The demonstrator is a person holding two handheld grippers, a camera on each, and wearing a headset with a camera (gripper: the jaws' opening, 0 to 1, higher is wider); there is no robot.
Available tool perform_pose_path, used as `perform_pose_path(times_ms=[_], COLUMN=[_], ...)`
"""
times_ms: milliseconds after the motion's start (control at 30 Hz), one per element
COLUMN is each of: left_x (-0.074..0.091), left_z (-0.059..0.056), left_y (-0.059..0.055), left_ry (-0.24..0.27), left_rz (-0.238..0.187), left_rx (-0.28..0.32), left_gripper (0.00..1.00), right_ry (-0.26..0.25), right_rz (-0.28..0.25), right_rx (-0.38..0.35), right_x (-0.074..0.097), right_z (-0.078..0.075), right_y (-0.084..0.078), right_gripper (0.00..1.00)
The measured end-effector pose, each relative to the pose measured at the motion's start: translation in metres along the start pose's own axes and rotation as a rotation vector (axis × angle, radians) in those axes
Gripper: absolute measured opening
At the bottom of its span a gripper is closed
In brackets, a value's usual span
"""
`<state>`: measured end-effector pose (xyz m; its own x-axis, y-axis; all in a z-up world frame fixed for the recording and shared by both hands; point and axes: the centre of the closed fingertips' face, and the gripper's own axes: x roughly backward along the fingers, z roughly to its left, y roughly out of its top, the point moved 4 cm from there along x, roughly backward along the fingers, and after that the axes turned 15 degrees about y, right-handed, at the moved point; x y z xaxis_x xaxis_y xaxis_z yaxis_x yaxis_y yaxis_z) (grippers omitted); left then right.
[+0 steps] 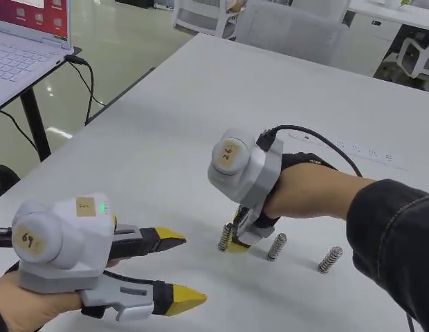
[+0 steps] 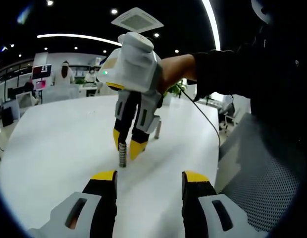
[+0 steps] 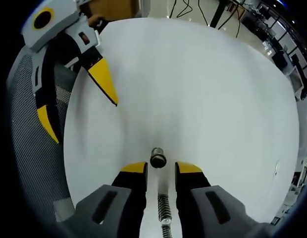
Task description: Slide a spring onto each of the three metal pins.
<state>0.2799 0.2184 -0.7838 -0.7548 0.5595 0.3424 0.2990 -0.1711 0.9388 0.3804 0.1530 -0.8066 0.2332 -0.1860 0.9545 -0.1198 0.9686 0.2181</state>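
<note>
Pointing right tongs [image 1: 236,243] straight down over the left spring [image 1: 225,236], jaws narrowly parted either side of its top, gripping nothing. Leaving two other springs [image 1: 276,246] upright beside it on the counter [image 1: 201,104]. Holding left tongs [image 1: 190,270] wide, empty, aimed at the right tongs.

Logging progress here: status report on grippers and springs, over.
Left gripper open, empty. Right gripper open, pointing down, tips astride a standing spring. Two more springs upright beside it. Nothing in the way.
</note>
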Motion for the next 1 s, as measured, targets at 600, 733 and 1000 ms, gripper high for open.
perform_pose_path(times_ms=[600, 733, 1000], left_x=[0.000, -0.001, -0.003], left_z=[-0.001, -0.002, -0.002], left_y=[0.006, 0.009, 0.012], left_ry=[0.001, 0.000, -0.003], left_rz=[0.015, 0.015, 0.013], left_rx=[-0.013, -0.016, -0.025], left_gripper=[0.49, 0.49, 0.49], right_ry=[-0.062, -0.078, -0.113], right_rz=[-0.162, -0.204, -0.287], right_rx=[-0.066, -0.074, -0.091], right_x=[0.027, 0.033, 0.042], right_z=[0.009, 0.012, 0.014], right_y=[-0.018, -0.020, -0.027], right_gripper=[0.32, 0.36, 0.39])
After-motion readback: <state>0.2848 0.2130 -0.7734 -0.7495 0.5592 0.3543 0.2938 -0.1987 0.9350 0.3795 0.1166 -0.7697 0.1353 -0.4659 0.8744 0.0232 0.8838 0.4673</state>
